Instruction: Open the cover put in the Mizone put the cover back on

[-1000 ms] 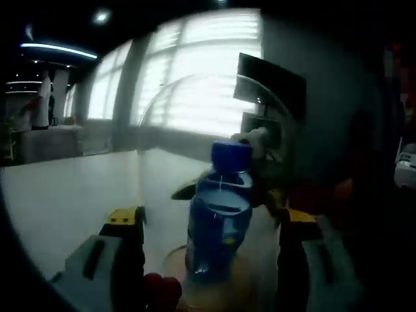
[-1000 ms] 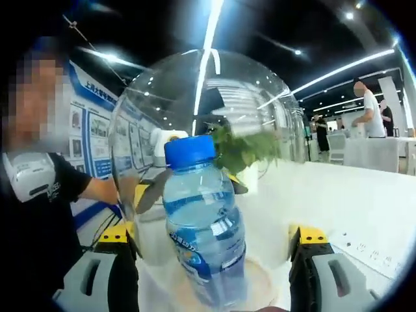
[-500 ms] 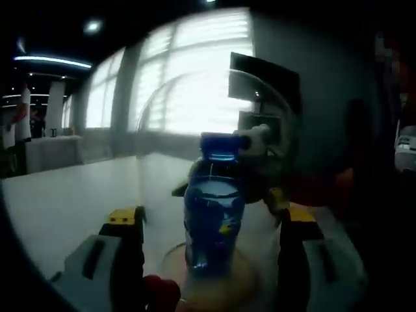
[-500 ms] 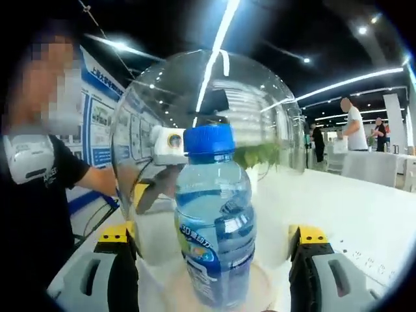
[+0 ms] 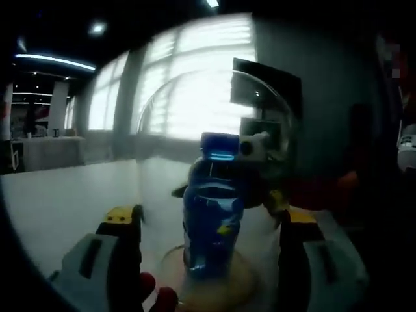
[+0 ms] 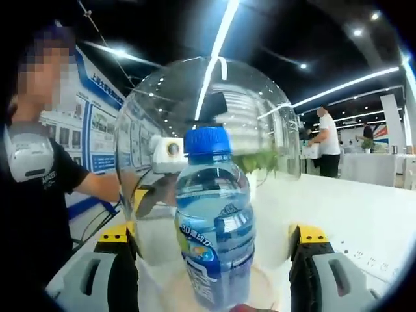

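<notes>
A Mizone bottle (image 5: 211,224) with a blue cap (image 6: 207,140) stands upright on a round tan base (image 5: 250,286). A clear dome cover (image 6: 260,117) surrounds it. My left gripper (image 5: 208,218) has its jaws pressed on the two sides of the dome (image 5: 156,130). My right gripper (image 6: 211,234) clasps the same dome from the opposite side, with the bottle (image 6: 213,227) seen through the plastic. Through the dome each view shows the other gripper's yellow-tipped jaw. Whether the dome's rim rests on the base (image 6: 268,286) is hidden.
The base stands on a white table (image 6: 364,214). A red object (image 5: 153,296) lies by the left jaw at the bottom. A person in a black shirt (image 6: 39,214) stands close on the left. Bright windows (image 5: 195,78) and other tables (image 6: 383,162) lie beyond.
The bottle looked tilted one second ago and now looks upright inside the dome. Both views shifted slightly; the dome stayed fixed between both pairs of jaws.
</notes>
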Demonstrator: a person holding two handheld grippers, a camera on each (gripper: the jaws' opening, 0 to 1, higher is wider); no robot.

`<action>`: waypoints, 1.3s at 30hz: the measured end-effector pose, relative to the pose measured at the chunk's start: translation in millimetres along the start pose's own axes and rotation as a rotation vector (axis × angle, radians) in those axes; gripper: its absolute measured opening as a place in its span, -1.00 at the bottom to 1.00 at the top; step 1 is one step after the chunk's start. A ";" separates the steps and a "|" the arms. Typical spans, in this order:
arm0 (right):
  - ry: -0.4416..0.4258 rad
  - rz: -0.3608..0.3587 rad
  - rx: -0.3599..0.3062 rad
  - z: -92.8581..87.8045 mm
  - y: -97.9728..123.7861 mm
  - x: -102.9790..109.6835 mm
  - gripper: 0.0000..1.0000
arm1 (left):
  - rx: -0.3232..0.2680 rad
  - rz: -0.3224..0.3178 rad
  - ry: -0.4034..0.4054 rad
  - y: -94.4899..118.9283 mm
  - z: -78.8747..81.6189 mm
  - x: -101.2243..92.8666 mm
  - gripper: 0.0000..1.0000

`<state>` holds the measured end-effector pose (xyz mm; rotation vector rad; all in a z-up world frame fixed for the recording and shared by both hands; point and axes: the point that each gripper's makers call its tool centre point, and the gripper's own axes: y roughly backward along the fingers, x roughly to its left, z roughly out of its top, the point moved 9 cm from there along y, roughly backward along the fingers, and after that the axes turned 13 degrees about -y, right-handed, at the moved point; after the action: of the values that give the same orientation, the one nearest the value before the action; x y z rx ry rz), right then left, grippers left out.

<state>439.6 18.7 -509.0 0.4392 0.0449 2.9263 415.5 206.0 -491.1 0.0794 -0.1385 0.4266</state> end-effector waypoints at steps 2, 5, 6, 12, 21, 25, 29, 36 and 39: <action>-0.001 -0.003 -0.001 -0.2 0.1 0.6 0.79 | 0.006 -0.003 0.005 -0.1 1.2 0.4 0.51; -0.001 -0.004 -0.008 -0.6 0.4 0.2 0.79 | 0.011 -0.001 -0.001 0.4 1.1 -0.4 0.51; 0.000 -0.004 -0.010 -0.7 0.4 0.1 0.79 | 0.009 0.000 -0.003 0.8 0.6 -0.7 0.51; -0.005 -0.016 -0.014 -1.6 1.6 3.0 0.79 | -0.018 0.011 0.003 2.1 -2.4 -1.3 0.51; -0.059 -0.054 -0.048 -3.7 16.4 -0.1 0.79 | -0.021 0.025 0.016 2.7 -4.2 -1.1 0.50; -0.076 -0.066 -0.065 -3.8 18.4 0.9 0.79 | -0.031 0.037 0.030 4.2 -6.1 -0.8 0.49; -0.102 -0.073 -0.090 -2.7 24.7 4.0 0.79 | -0.043 0.053 0.053 9.3 -8.8 -2.7 0.44; -0.125 -0.068 -0.123 -4.0 31.8 10.9 0.52 | -0.045 0.083 0.076 16.5 -11.1 -3.9 0.37; -0.120 -0.095 -0.116 -7.2 31.8 12.9 0.51 | -0.065 0.098 0.096 19.6 -12.3 -4.2 0.34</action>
<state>419.8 -10.3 -510.4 0.5759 -0.1161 2.7857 405.0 223.3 -503.0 -0.0121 -0.0615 0.5222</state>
